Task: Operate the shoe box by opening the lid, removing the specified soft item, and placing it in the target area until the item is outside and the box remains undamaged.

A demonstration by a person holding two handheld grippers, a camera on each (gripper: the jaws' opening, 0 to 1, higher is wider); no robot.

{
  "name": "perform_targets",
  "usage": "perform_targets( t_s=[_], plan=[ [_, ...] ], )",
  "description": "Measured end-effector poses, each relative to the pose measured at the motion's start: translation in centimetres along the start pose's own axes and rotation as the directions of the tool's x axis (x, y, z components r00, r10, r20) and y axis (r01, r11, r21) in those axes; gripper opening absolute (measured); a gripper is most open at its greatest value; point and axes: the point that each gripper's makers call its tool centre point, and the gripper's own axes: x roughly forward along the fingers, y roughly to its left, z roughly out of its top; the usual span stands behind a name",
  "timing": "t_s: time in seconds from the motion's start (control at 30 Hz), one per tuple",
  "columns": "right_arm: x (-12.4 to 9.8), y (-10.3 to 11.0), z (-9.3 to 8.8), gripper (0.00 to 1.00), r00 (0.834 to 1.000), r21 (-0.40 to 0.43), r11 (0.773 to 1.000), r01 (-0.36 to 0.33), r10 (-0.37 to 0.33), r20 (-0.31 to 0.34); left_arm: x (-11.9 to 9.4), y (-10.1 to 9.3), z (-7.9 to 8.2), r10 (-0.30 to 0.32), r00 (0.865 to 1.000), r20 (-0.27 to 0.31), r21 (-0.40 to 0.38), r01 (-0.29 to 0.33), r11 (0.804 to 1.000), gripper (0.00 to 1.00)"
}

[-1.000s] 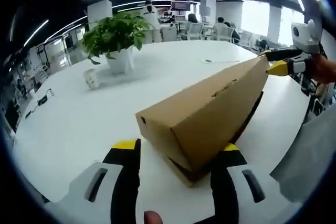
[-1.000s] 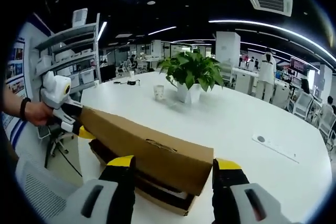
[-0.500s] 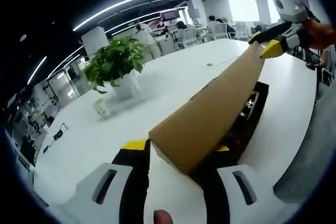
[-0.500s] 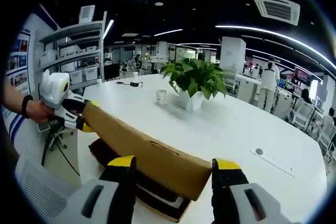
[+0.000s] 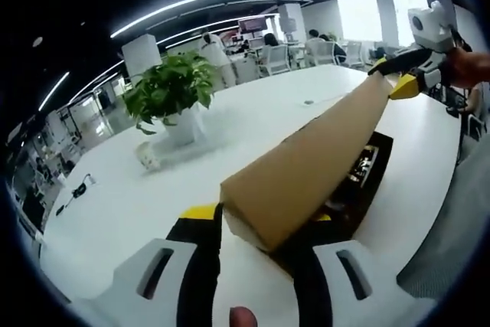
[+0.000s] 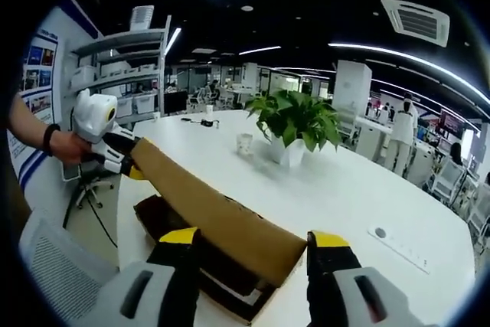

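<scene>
Since a second ago the cardboard lid (image 5: 306, 166) has lifted clear of the dark shoe box (image 6: 214, 269), each end pinched by the left gripper (image 5: 256, 223) and right gripper (image 6: 253, 239), exposing the contents toward 3 o'clock on the white table (image 5: 130, 204) for removal.

The cardboard lid (image 5: 306, 166) is slanting from lower centre toward upper right, where the right gripper (image 5: 400, 74) is meeting its far end. A potted plant (image 5: 172, 97) is sitting upper left on the tabletop (image 5: 115, 197).
</scene>
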Motion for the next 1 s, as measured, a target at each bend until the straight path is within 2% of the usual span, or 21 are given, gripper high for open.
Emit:
perform_targets(
  t_s=[0.3,0.47,0.73,1.0],
  plan=[
    [-0.3,-1.1,0.9,0.51,0.998,0.052,0.999,-0.013,0.010,0.056,0.3,1.1,0.8,0.008,1.000,0.004,-0.031,-0.008,0.999,0.26],
    [0.4,-1.6,0.0,0.46,1.000,0.004,1.000,-0.002,0.002,0.007,0.6,1.6,1.4,0.016,1.000,0.011,-0.044,-0.016,0.999,0.25],
    [2.0,-3.5,-0.1,0.34,0.999,0.023,0.999,0.049,-0.048,-0.014,1.1,2.4,2.6,0.028,0.999,0.031,-0.041,-0.026,0.999,0.21],
    [3.1,-5.4,-0.5,0.16,0.991,-0.002,0.993,0.120,-0.120,-0.057,1.4,3.2,3.6,0.037,0.998,0.047,-0.068,-0.033,0.997,0.17]
  ],
)
